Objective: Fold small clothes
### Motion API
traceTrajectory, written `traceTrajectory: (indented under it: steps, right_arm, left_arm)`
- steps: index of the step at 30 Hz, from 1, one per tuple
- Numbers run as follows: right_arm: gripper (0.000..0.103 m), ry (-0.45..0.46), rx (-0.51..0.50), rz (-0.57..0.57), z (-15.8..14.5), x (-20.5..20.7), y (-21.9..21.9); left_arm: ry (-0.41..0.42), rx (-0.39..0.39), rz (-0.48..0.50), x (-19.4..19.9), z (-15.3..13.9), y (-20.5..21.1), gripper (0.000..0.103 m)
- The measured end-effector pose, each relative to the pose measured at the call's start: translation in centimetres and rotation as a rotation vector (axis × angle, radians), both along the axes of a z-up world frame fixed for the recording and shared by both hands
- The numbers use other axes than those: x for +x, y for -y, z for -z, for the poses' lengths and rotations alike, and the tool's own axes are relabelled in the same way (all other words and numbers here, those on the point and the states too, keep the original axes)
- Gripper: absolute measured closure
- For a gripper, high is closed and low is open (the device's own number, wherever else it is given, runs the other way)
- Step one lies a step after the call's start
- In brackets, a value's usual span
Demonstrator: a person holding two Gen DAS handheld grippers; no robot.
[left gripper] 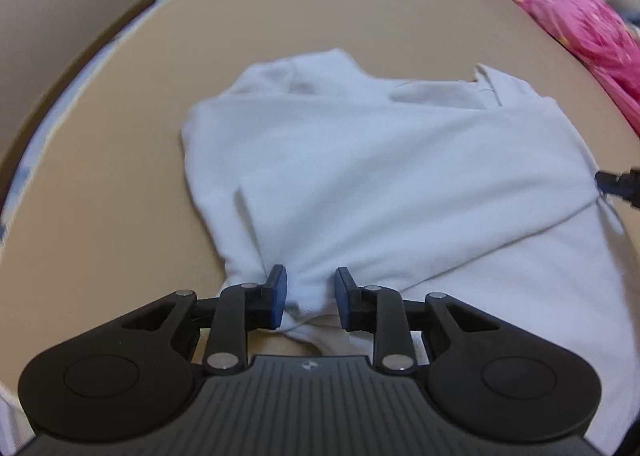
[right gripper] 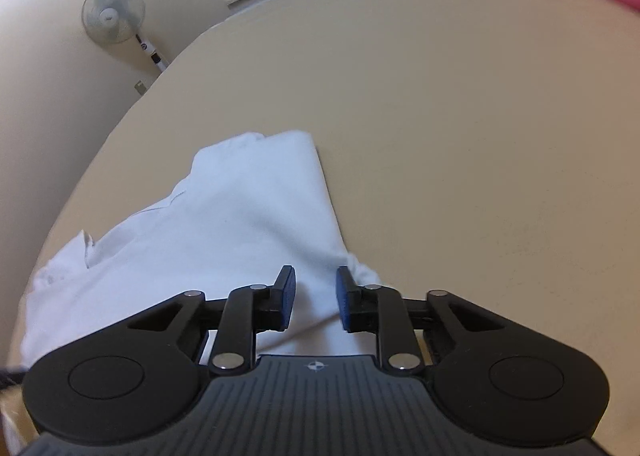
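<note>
The soft white cotton garment [left gripper: 360,175], partly folded, lies flat on the tan tabletop [left gripper: 120,175] with its long axis running across, from the left gripper [left gripper: 310,292] to the right gripper [right gripper: 316,292]. Each gripper sits at a near corner of the hem, blue-padded fingers [left gripper: 278,296] spread, a bunched bit of cloth lying between them but not pinched. Judging from this, the fold turns on both ends closing together and carrying the hem away toward the collar; neither hand is nearer.
</note>
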State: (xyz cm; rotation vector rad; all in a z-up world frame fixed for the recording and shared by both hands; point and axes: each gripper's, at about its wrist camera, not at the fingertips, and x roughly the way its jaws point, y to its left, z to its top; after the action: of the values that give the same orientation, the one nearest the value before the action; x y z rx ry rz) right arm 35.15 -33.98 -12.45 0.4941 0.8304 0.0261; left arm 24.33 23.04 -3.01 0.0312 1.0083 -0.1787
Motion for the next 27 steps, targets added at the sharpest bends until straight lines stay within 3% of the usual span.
traceTrajectory:
  steps: [4,8,12,16,20,24,27]
  right_arm:
    - [0.069,0.077,-0.041,0.009,-5.0,-3.5,0.0]
    - [0.060,0.185,-0.135,-0.014,-10.4,-8.5,0.7]
    - [0.060,0.242,-0.175,-0.032,-13.1,-13.9,2.5]
    - [0.059,0.255,-0.247,-0.071,-12.5,-17.6,2.9]
    - [0.059,0.181,-0.274,-0.054,-10.1,-20.1,4.2]
    - [0.066,0.191,-0.278,-0.089,-9.9,-22.3,5.1]
    - [0.074,0.123,-0.256,-0.098,-8.8,-22.9,6.0]
  left_arm:
    - [0.106,-0.063,0.009,-2.5,-2.3,0.2,0.074]
    - [0.212,-0.027,0.045,-5.6,-4.6,1.6,0.074]
    - [0.261,-0.009,0.050,-8.9,-6.0,2.4,0.073]
    - [0.277,-0.031,0.037,-12.8,-6.6,2.5,0.073]
    - [0.276,-0.033,0.038,-16.5,-6.3,2.2,0.073]
    - [0.211,-0.048,0.030,-19.1,-4.8,1.7,0.076]
    - [0.141,-0.050,0.003,-20.4,-3.6,1.2,0.077]
